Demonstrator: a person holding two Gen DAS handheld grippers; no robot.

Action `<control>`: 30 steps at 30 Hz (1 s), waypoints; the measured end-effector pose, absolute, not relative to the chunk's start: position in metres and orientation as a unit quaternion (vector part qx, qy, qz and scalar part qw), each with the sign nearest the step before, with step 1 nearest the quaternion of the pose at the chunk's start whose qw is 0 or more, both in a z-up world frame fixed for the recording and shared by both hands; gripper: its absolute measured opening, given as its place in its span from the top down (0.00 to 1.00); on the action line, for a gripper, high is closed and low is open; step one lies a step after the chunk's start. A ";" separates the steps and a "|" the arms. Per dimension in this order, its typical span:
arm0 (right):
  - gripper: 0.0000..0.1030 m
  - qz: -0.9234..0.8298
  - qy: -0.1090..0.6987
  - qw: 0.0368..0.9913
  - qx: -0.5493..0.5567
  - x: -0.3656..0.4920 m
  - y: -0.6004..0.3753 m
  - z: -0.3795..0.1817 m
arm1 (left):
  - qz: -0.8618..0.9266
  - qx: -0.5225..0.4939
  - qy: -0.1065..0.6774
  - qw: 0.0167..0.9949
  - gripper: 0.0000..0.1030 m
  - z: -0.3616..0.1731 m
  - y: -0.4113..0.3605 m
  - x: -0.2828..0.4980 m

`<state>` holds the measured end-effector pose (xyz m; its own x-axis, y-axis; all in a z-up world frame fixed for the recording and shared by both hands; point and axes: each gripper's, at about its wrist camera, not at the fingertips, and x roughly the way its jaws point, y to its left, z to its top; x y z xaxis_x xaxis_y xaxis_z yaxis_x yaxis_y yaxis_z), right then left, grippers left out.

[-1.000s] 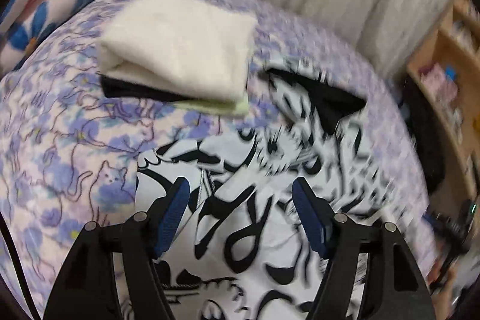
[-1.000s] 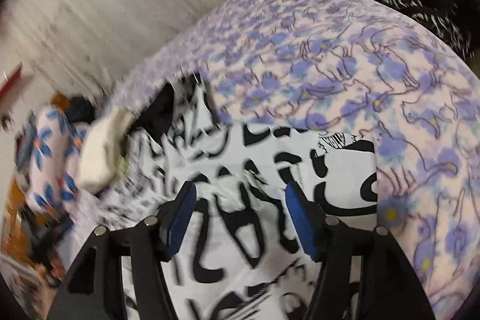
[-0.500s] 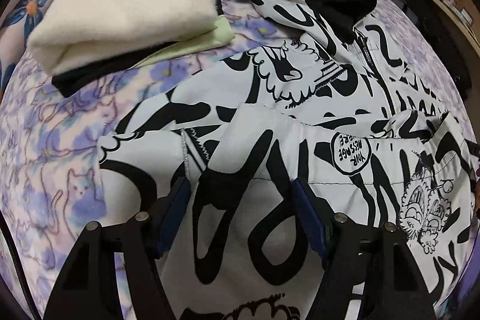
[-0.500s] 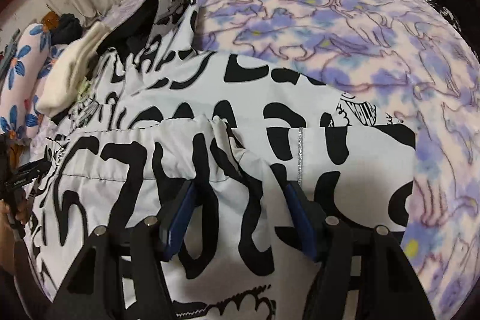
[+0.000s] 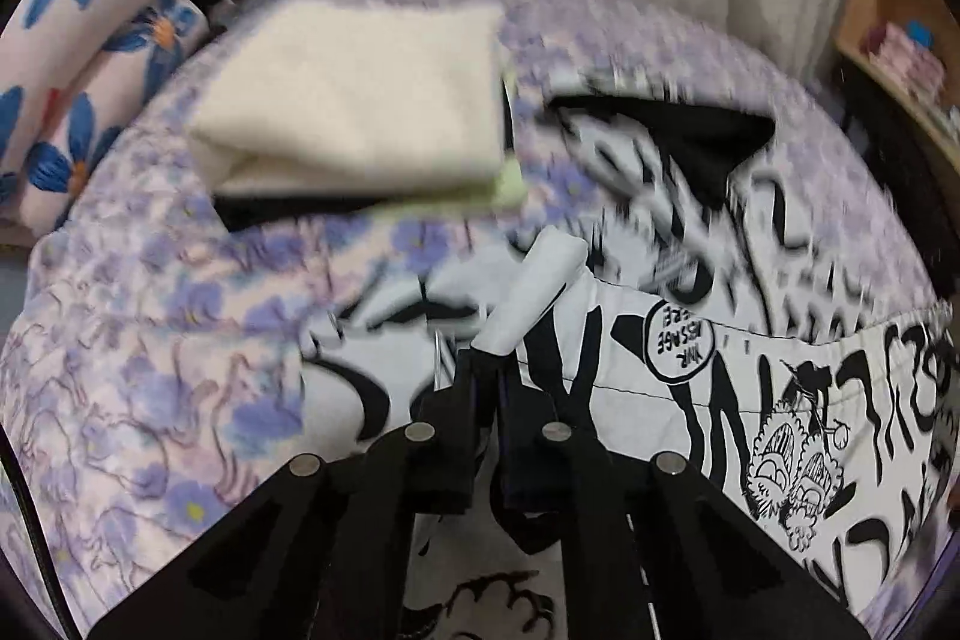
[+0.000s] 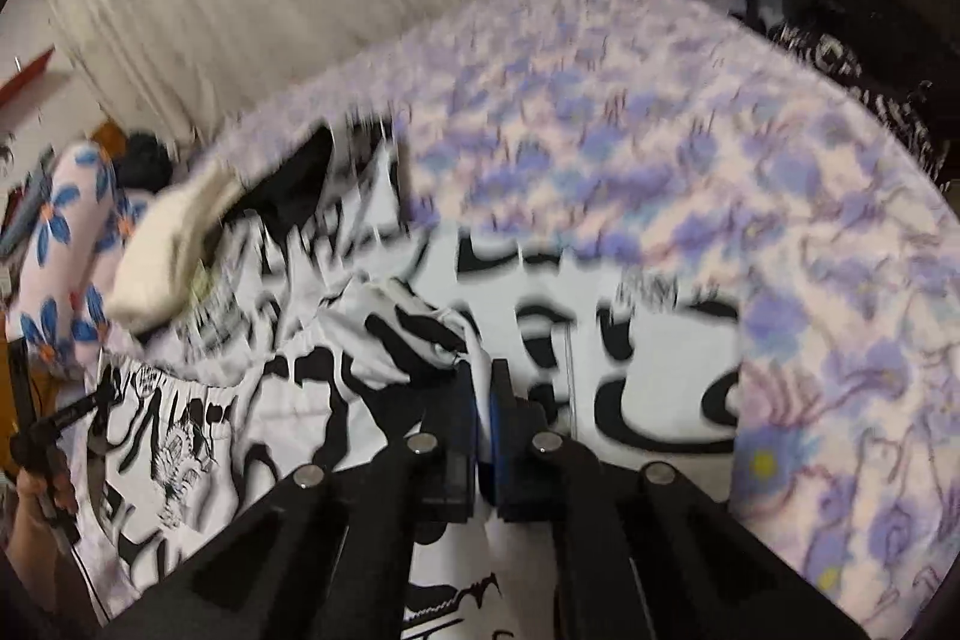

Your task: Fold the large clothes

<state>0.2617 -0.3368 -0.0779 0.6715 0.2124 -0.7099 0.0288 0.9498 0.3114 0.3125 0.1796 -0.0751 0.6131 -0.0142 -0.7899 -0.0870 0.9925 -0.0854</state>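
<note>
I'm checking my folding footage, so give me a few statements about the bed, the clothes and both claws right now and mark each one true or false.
1. The left claw is shut on the black-and-white printed jacket. True.
2. The right claw is open above the bedspread. False: it is shut on the jacket.
3. A folded cream garment lies on the purple floral bedspread. True.
4. The jacket is plain black. False: white with black graphics.
5. Blue-flowered pillows lie beyond the cream garment. True.
</note>
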 end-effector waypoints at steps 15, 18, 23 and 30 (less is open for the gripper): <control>0.97 -0.049 0.436 0.886 0.149 0.367 -0.329 -0.142 | 0.085 -0.078 0.440 0.891 0.96 -0.141 0.171 0.411; 0.95 -0.059 0.449 0.881 0.136 0.369 -0.326 -0.165 | 0.080 -0.097 0.452 0.883 0.94 -0.169 0.177 0.416; 0.88 -0.054 0.461 0.875 0.137 0.370 -0.328 -0.166 | 0.052 -0.164 0.445 0.879 0.87 -0.177 0.198 0.410; 0.77 -0.065 0.438 0.884 0.151 0.346 -0.312 -0.127 | 0.053 -0.140 0.417 0.896 0.82 -0.140 0.187 0.379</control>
